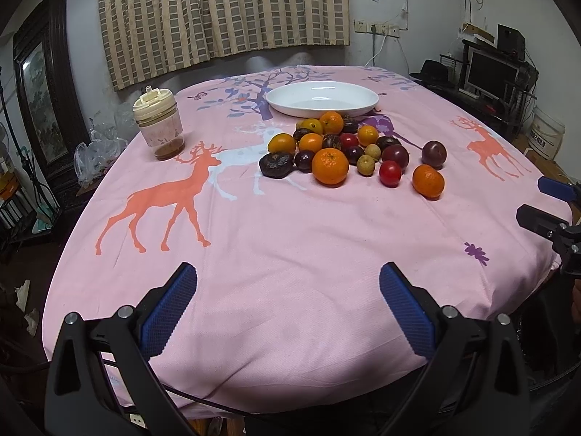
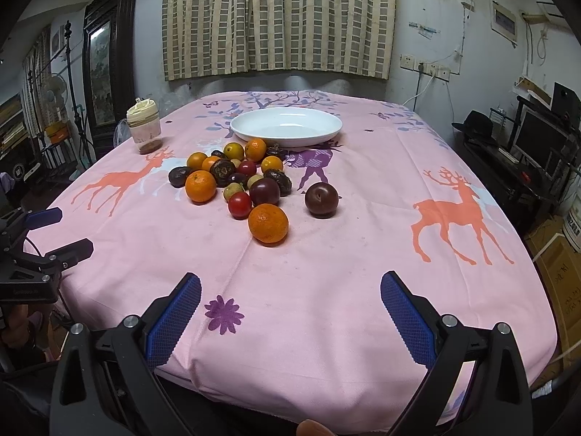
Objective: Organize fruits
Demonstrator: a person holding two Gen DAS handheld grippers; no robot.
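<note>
A lidded jar (image 1: 158,123) with a brown layer at its bottom is standing at the far left of the pink deer-print tablecloth (image 1: 290,254), and no writing can be read on it. The left gripper (image 1: 288,310) is hovering over the near edge of the cloth with its blue-padded fingers spread wide and gripping nothing. To the right of the jar, the heap of fruit (image 1: 337,145) is lying mid-table, just in front of one empty white plate (image 1: 322,99). Counting in the right wrist view, roughly seven orange and yellow citrus are showing, the nearest being an orange (image 2: 268,223) lying apart at the front, beside two small red fruits and three pale round ones; the wrinkled dark ones overlap too much to count surely. A dark plum (image 2: 321,199) is sitting alone to the right of the heap. The right gripper (image 2: 290,316) is likewise hanging wide open and empty above the near edge.
</note>
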